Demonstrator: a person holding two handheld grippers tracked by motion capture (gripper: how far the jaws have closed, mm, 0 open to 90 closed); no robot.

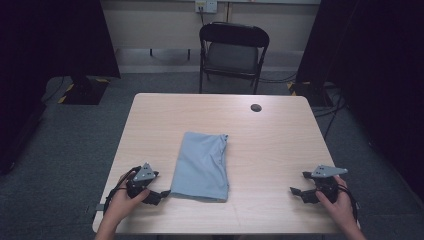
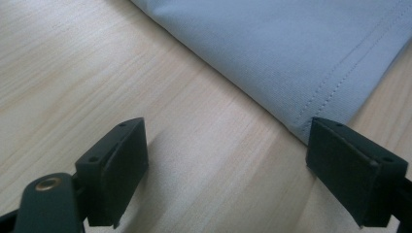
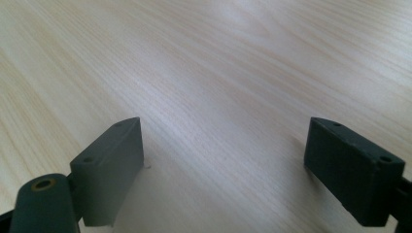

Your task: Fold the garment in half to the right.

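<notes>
A folded light-blue cloth [image 1: 201, 166] lies flat on the near half of the bench [image 1: 270, 150], slightly left of centre, its long side running away from the person. Its stitched hem corner sits just at the left gripper [image 1: 159, 196], whose fingers [image 2: 114, 170] stand wide apart with nothing between them; in the left gripper view one finger's tip meets the cloth's corner [image 2: 311, 48], though whether it truly touches is hard to tell. The right gripper [image 1: 301, 192] rests well apart near the bench's right front edge, fingers [image 3: 109, 167] likewise spread over bare wood. The bench is pale wood-grain with a small dark round cap [image 1: 256, 107] near its far edge. Beyond stands a black folding chair [image 1: 233, 52] on grey carpet, dark curtains at both sides swallowing detail.
</notes>
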